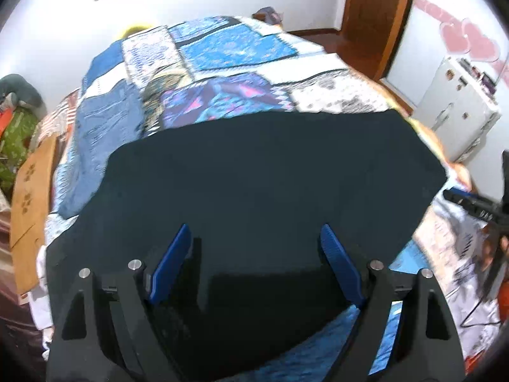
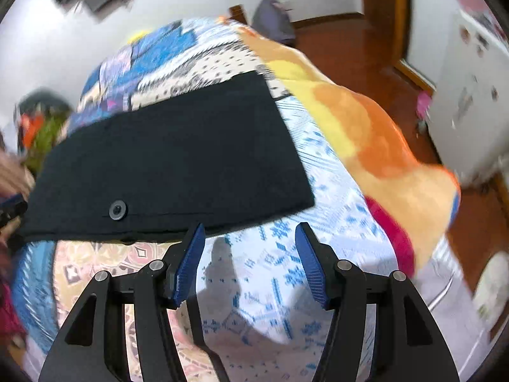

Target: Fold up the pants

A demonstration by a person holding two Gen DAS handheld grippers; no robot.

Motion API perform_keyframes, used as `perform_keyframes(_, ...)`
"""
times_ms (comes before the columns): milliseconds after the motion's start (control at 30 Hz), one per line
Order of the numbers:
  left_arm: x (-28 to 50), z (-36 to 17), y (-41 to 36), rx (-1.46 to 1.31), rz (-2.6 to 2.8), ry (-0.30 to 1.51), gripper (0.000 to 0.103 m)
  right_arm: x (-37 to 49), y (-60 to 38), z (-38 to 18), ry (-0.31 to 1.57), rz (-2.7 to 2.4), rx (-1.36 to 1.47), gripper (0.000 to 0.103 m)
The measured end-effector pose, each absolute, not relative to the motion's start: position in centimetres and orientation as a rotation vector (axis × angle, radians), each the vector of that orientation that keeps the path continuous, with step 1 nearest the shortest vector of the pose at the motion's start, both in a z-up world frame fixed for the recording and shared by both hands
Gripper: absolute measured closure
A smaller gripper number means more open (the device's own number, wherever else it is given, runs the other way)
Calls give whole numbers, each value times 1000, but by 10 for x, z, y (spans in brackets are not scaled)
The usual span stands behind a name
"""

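Note:
Dark navy pants (image 1: 270, 175) lie flat and folded on a patchwork quilt (image 1: 222, 54) that covers a bed. In the right wrist view the pants (image 2: 178, 159) show a round button (image 2: 117, 209) near their lower edge. My left gripper (image 1: 256, 238) hovers over the near part of the pants, jaws wide, nothing between its blue pads (image 1: 340, 264). My right gripper (image 2: 249, 238) stands open over the white-and-blue quilt (image 2: 286, 270), just below the pants' edge. Its left pad (image 2: 191, 261) is close to that edge and holds nothing. The right gripper also shows at the right rim (image 1: 470, 205) of the left wrist view.
An orange and yellow blanket (image 2: 366, 133) drapes over the bed's right side, above a wooden floor (image 2: 350, 47). A white cabinet (image 1: 458, 105) stands by the wall. A cardboard box (image 1: 31, 184) and green clutter (image 1: 16, 137) sit left of the bed. A wooden door frame (image 1: 375, 3) is behind.

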State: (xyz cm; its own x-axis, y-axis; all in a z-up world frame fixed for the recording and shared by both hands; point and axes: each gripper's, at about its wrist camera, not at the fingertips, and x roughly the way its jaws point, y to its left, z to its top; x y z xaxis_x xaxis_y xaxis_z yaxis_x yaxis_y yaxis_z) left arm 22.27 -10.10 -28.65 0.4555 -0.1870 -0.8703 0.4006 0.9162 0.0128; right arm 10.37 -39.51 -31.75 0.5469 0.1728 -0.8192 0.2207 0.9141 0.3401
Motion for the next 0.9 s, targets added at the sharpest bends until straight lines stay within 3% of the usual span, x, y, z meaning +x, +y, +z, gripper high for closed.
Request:
perform_keyframes(200,222,-299,-141,252,-452,1066,19,104,-400,-325,954,-35,560,48)
perform_keyframes(333,218,-311,-157,297,-461,1058,26,117,-406,-333,929,-58,606,48)
perform_keyframes(400,216,-311,-160,316,-473,1043,43,120,-407,-334,915,-75,613,48)
perform_keyframes(567,215,-313,-166,332,-483,1022,52,127,-406,-333,868,-117,594,49)
perform_keyframes(700,214,-313,-169,340,-485,1010,61,131,-410,-331,853,-99,595,86)
perform_keyframes(900,217,-301,-156,282,-476,1012,62,134,-403,-305,804,-34,561,92)
